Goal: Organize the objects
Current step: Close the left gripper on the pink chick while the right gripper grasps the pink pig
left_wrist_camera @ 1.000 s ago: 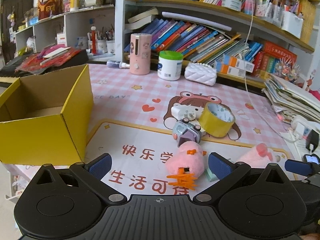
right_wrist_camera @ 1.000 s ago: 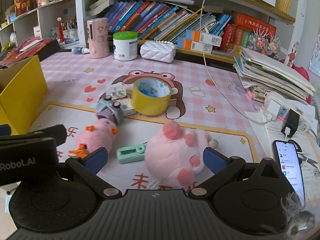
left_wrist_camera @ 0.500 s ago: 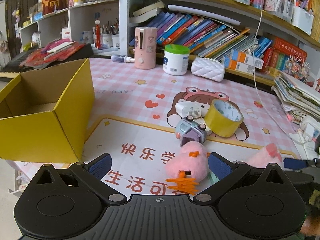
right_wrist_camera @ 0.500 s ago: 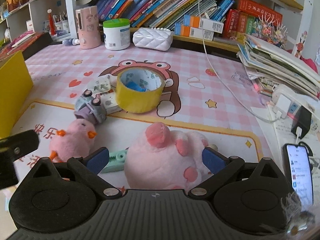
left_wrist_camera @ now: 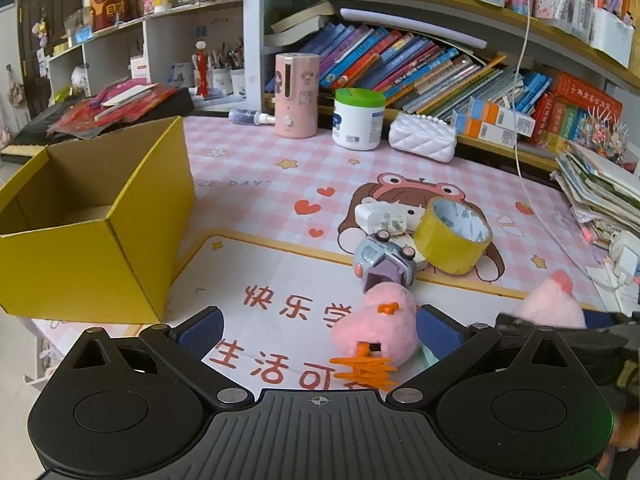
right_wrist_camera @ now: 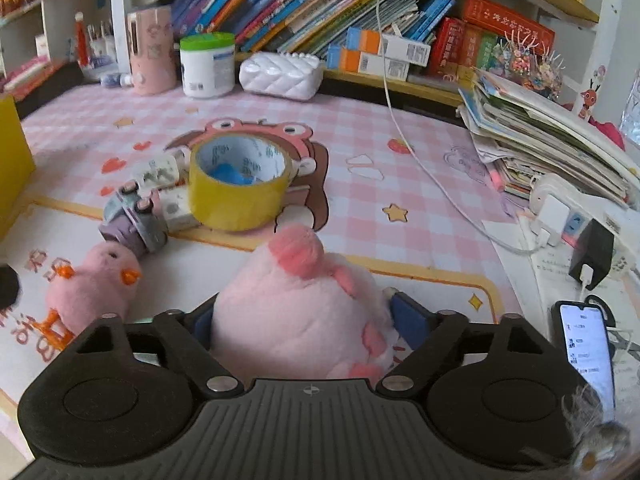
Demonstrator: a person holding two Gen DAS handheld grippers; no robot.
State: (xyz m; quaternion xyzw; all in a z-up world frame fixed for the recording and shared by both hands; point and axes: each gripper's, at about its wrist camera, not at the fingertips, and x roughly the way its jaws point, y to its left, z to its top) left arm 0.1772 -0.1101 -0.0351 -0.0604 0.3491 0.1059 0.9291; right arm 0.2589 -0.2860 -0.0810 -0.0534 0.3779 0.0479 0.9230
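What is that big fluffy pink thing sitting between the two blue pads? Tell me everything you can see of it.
It is a big pink plush toy, soft and fuzzy, pale pink with darker pink nubs: a rounded one on top and smaller ones along its side. What creature it is cannot be told. It rests on the patterned table mat, between the blue pads of the right tool, whose jaws are closing on it. A smaller pink chick plush lies apart to its left, and the yellow tape roll sits behind it.
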